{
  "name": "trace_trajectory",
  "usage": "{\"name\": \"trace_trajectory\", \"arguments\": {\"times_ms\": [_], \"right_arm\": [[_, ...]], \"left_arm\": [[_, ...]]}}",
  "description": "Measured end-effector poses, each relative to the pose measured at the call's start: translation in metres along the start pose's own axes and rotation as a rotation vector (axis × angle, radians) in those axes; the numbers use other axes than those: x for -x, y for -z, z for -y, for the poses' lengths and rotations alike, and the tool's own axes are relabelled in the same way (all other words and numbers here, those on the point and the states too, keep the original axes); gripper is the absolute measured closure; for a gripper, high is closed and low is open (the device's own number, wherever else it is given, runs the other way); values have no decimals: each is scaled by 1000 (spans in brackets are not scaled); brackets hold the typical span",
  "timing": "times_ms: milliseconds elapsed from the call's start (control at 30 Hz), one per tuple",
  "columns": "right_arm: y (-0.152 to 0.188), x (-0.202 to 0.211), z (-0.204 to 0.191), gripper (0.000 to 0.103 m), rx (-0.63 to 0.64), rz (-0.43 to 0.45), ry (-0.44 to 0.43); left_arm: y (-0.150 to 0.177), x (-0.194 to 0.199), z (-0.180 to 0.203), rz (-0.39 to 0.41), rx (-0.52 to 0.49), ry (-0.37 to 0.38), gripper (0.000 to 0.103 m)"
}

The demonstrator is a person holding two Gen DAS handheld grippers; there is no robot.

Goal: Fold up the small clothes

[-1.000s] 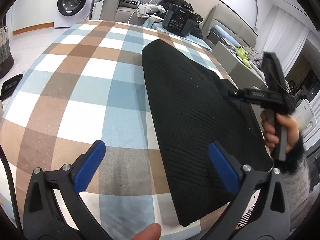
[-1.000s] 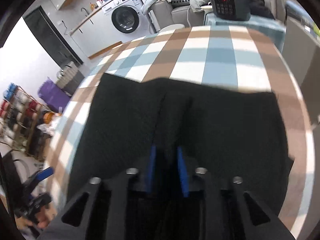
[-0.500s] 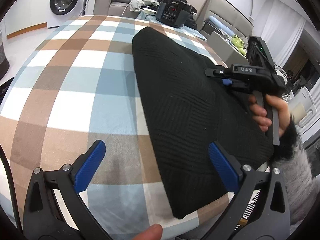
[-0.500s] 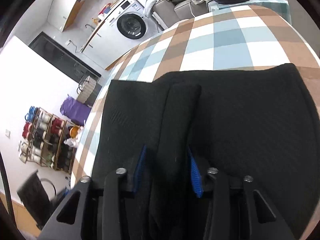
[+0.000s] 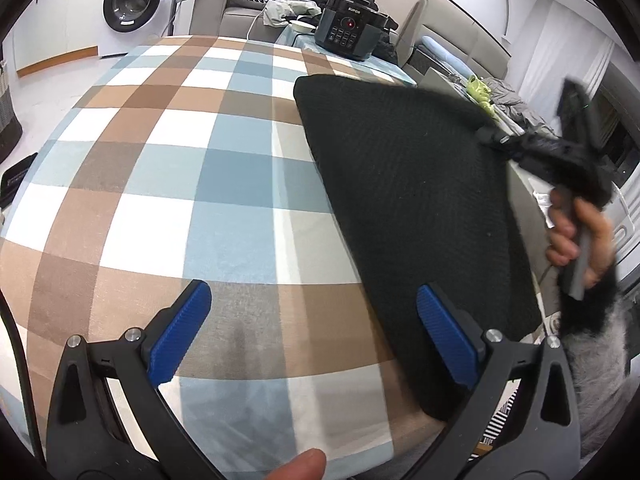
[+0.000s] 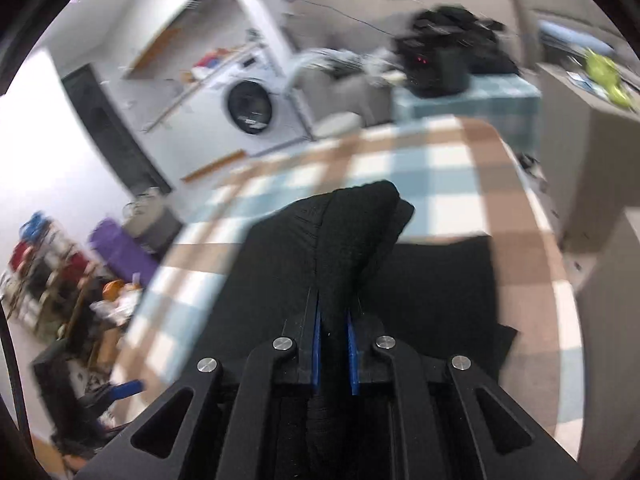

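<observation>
A black knit garment (image 5: pixel 404 200) lies on the checked tablecloth (image 5: pixel 192 184), along its right side. My left gripper (image 5: pixel 316 328) is open and empty above the table's near edge; its right pad is over the garment's near corner. My right gripper (image 6: pixel 334 344) is shut on a bunched fold of the garment (image 6: pixel 344 240) and holds it raised off the table. In the left wrist view the right gripper (image 5: pixel 492 138) sits at the garment's right edge, lifted, blurred by motion.
A black electric cooker (image 5: pixel 348 34) stands on a side table beyond the far edge. A washing machine (image 5: pixel 134 0) and a sofa with clothes (image 5: pixel 224 0) are behind. A grey cabinet (image 6: pixel 592 168) stands close to the table's right side.
My right gripper has closed from partly open onto the garment's fold and lifted it up and back. The garment's right edge has risen. My left gripper stays open.
</observation>
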State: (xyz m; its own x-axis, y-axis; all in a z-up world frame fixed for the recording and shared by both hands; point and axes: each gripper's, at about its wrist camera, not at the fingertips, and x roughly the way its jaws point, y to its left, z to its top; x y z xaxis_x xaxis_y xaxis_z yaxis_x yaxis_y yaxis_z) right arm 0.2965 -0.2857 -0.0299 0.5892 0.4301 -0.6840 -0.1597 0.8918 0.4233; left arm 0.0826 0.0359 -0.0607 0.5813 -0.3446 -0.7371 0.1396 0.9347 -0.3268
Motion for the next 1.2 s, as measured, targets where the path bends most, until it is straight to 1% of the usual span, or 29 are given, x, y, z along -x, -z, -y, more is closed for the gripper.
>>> {"name": "trace_trajectory", "arguments": {"times_ms": [67, 100, 167, 233, 300, 333, 400, 467, 533, 633, 733, 767, 800, 867, 900, 967, 1000, 1033, 1100, 1167, 1200], "right_arm": [[7, -21, 21, 88, -71, -115, 14], [12, -22, 31, 87, -99, -136, 9], [27, -15, 34, 82, -115, -142, -29], [50, 1, 33, 59, -117, -149, -84], [79, 22, 32, 58, -155, -138, -149], [92, 29, 31, 58, -179, -151, -179], [116, 43, 27, 58, -204, -171, -208], [139, 56, 22, 57, -216, -172, -207], [156, 60, 17, 55, -221, -191, -211], [165, 62, 8, 53, -178, -167, -174], [164, 57, 3, 54, -214, -135, -150], [165, 58, -1, 58, -200, -128, -141], [163, 57, -6, 70, -171, -130, -133], [160, 56, -12, 78, -133, -135, -118], [157, 58, -16, 89, -116, -135, -125], [147, 67, -22, 90, -84, -119, -122], [141, 80, -24, 91, -60, -95, -140], [138, 90, -24, 91, -48, -82, -136], [133, 105, -23, 91, -39, -69, -99], [135, 106, -16, 92, -43, -98, -46], [138, 101, -9, 92, -53, -127, -3]], "left_arm": [[1, 1, 4, 3, -11, -4, 1], [2, 2, 5, 4, -17, -9, 1], [3, 2, 6, 2, -22, -8, 1], [4, 2, 7, -4, -26, -4, 1], [2, 2, 10, -5, -31, 12, 1], [1, 2, 12, -5, -35, 23, 1], [-1, 1, 20, -7, -55, 54, 1], [-1, -2, 29, -10, -91, 69, 1], [1, -8, 38, -24, -131, 70, 1], [5, -18, 41, -51, -142, 67, 1], [9, -23, 35, -68, -128, 58, 1], [11, -23, 33, -69, -123, 53, 1], [12, -23, 30, -69, -116, 49, 1], [12, -21, 24, -66, -105, 48, 1], [13, -20, 22, -66, -100, 44, 1], [12, -17, 19, -64, -91, 42, 1], [11, -16, 17, -61, -86, 44, 1], [11, -13, 17, -57, -83, 46, 1], [9, -9, 16, -48, -75, 58, 1], [9, -7, 17, -43, -73, 72, 1], [10, -7, 18, -43, -78, 73, 1]]}}
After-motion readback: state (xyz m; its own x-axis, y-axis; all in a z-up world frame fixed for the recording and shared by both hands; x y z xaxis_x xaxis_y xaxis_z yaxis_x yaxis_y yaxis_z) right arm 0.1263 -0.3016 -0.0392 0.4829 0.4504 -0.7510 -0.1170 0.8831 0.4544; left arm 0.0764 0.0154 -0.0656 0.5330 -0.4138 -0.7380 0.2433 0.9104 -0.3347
